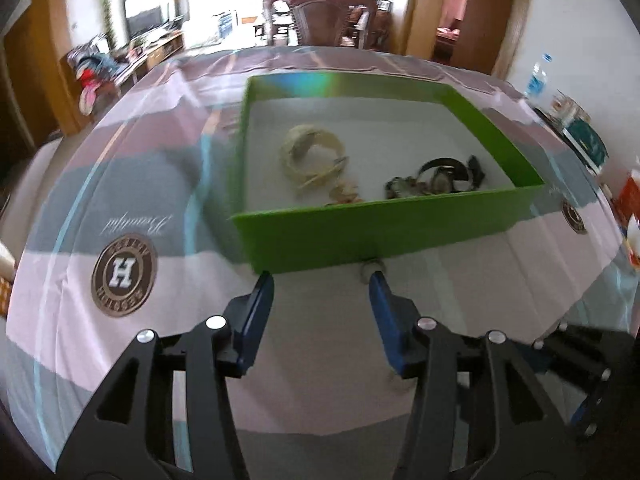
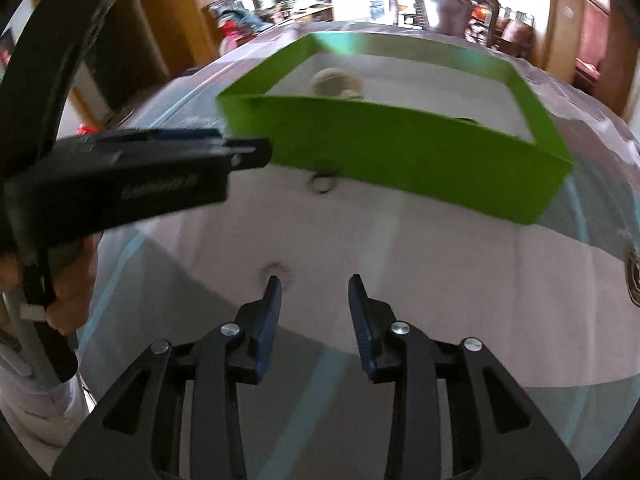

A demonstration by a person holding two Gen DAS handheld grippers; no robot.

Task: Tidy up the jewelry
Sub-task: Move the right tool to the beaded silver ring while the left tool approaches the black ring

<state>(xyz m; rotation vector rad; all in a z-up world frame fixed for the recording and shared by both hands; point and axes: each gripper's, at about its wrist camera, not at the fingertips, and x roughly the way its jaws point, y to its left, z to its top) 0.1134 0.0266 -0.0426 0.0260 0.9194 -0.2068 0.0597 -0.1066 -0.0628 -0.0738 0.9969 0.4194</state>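
A green box [image 1: 376, 236] stands on the table and holds a cream coiled necklace [image 1: 310, 152], a dark watch [image 1: 444, 174] and small beaded pieces [image 1: 400, 186]. My left gripper [image 1: 322, 280] is open and empty just short of the box's near wall. A small ring [image 1: 370, 270] lies by its right fingertip. In the right wrist view the green box [image 2: 400, 148] is ahead, with a ring [image 2: 322, 184] at its near wall and a pale round piece [image 2: 276, 272] by the left fingertip. My right gripper [image 2: 316, 284] is open and empty. The left gripper's body [image 2: 140, 176] reaches in from the left.
The table wears a pink and grey striped cloth [image 1: 132, 208] with round logos. A water bottle [image 1: 536, 76] and packages [image 1: 584, 136] stand at the right edge. A dark wooden chair [image 1: 320, 12] sits behind the table.
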